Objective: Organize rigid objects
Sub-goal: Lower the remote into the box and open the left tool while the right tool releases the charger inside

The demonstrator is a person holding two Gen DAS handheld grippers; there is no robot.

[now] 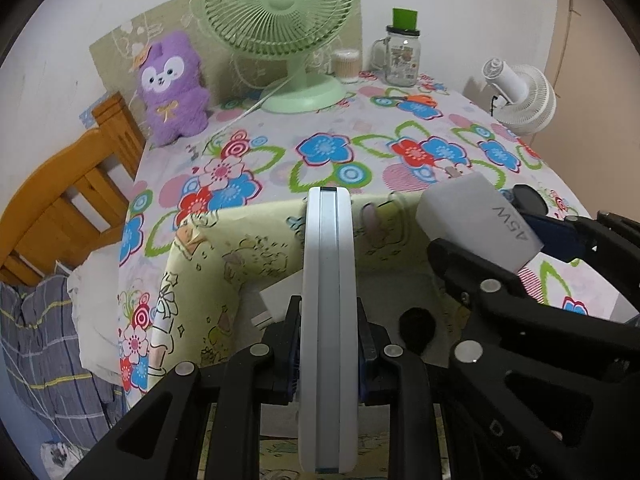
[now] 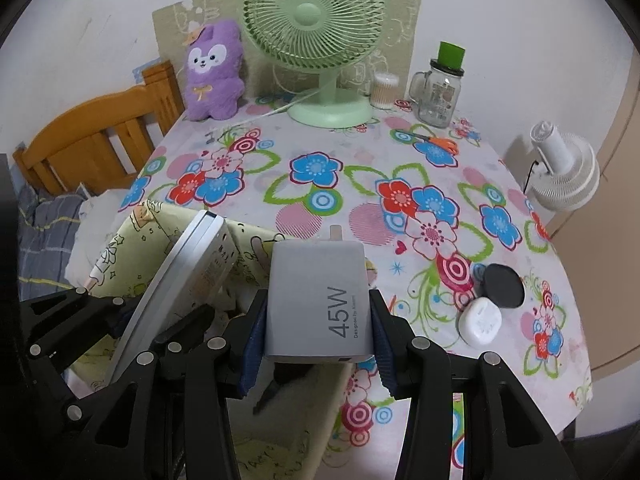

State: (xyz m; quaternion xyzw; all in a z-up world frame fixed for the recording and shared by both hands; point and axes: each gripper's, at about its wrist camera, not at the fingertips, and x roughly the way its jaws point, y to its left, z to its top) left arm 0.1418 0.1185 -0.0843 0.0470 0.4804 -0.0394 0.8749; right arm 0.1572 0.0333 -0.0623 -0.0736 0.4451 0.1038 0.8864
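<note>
we see the table (image 2: 400, 152) under its flowered cloth filling most of both views, with a yellow cartoon-print box (image 1: 224, 248) standing at its near left edge, just ahead of both grippers. at the back stand a green fan (image 2: 316, 20), a purple plush toy (image 2: 214, 68), a glass jar with a green lid (image 2: 438, 88) and a tub of cotton swabs (image 2: 385, 90), and orange-handled scissors (image 2: 438, 142) lie in front of the jar. off the right edge we see a small white fan (image 2: 568, 168). our left gripper (image 1: 329, 344) has its jaws clamped narrow on a flat white power bank (image 1: 329, 300), held edge-on over the box. our right gripper (image 2: 318, 336) grips a grey 45w charger (image 2: 316, 304) by its sides, above the table's near edge beside the box. a small white plug adapter (image 2: 480, 322) and a black round lid (image 2: 504, 280) lie touching on the cloth to the right
</note>
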